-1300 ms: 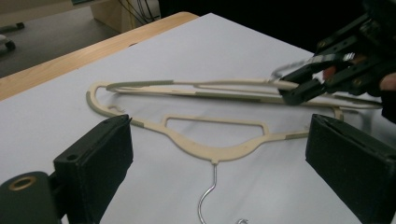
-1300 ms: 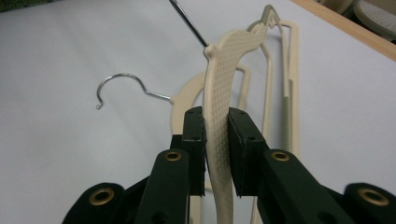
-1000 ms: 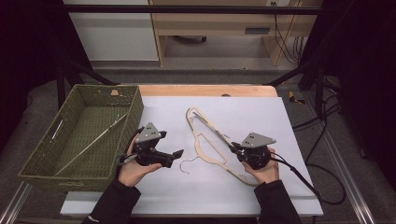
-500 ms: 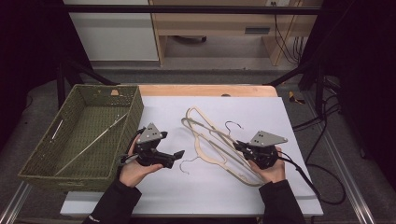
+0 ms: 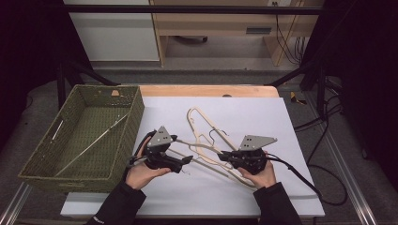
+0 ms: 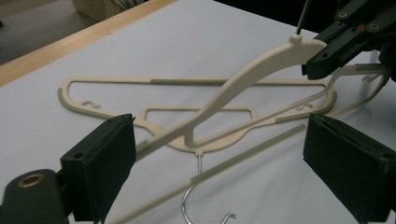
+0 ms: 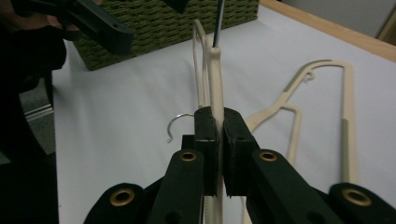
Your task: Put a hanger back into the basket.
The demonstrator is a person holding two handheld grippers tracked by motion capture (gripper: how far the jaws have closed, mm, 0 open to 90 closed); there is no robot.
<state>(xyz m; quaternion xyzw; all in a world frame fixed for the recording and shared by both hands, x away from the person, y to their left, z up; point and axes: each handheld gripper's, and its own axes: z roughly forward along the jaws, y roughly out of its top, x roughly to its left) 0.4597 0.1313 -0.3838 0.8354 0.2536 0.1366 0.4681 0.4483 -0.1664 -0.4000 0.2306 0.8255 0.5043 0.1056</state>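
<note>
- Our right gripper (image 7: 216, 135) is clamped on the shoulder of a cream plastic clothes hanger (image 7: 215, 88), holding it tilted up off the white table sheet (image 5: 263, 117).
- A second cream plastic hanger with a metal hook (image 6: 196, 140) lies flat on the sheet beneath it.
- Our left gripper (image 5: 184, 161) has its jaws wide apart, holding nothing; the raised hanger's far end sits near its left jaw.
- A green woven basket (image 5: 42, 161) stands at the sheet's left edge.
</note>
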